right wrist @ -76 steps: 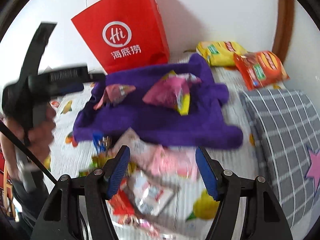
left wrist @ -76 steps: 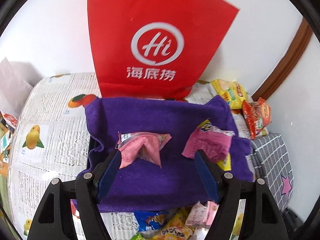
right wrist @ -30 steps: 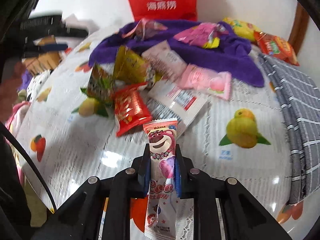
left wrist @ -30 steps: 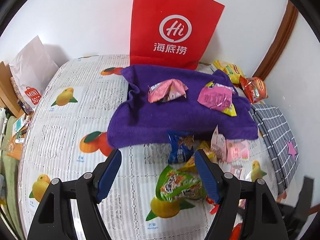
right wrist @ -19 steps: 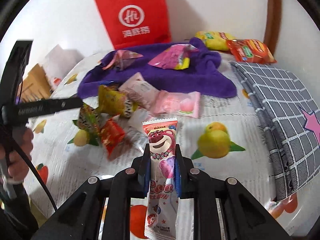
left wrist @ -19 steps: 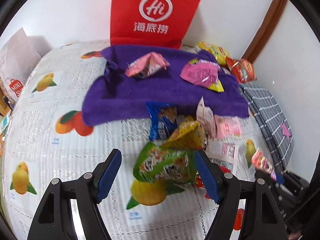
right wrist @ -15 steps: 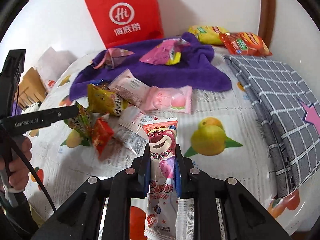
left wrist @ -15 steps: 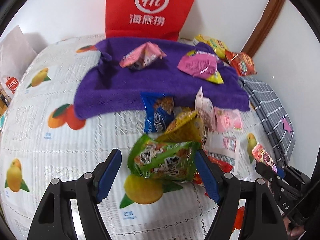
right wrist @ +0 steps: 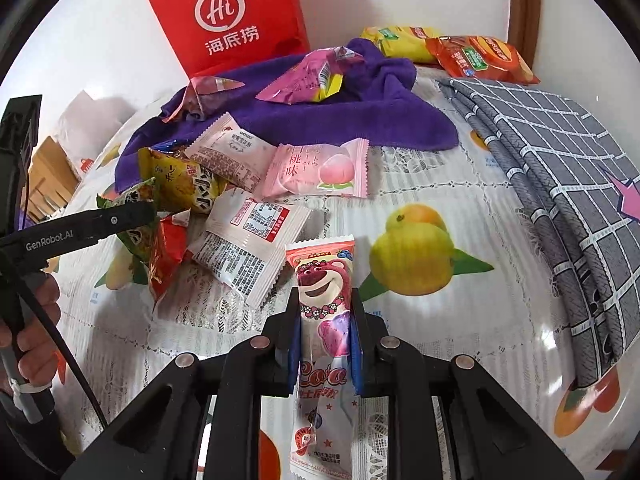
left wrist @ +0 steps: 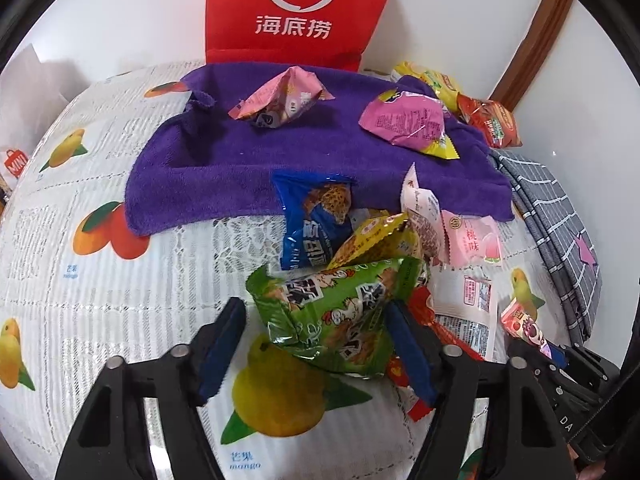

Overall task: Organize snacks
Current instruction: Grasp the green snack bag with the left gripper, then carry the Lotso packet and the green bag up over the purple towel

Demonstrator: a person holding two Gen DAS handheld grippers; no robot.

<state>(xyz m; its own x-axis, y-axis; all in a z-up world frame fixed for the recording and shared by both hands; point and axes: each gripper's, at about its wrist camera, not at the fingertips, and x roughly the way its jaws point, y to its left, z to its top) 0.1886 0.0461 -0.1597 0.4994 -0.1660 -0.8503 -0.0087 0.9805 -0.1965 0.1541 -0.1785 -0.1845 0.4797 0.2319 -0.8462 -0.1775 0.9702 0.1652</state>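
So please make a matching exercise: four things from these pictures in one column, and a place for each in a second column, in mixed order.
Things:
1. bear candy packet
2. green snack bag
3. crumpled pink wrapper
4. red paper bag

Places:
A. lying on the purple towel
B. standing against the wall
C. clamped in the right gripper
D. between the fingers of the left gripper

Pairs: 1-C, 2-D, 3-A, 4-B

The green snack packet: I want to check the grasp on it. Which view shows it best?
Left wrist view: the green snack packet sits large between the closing left gripper. Right wrist view shows only a sliver.
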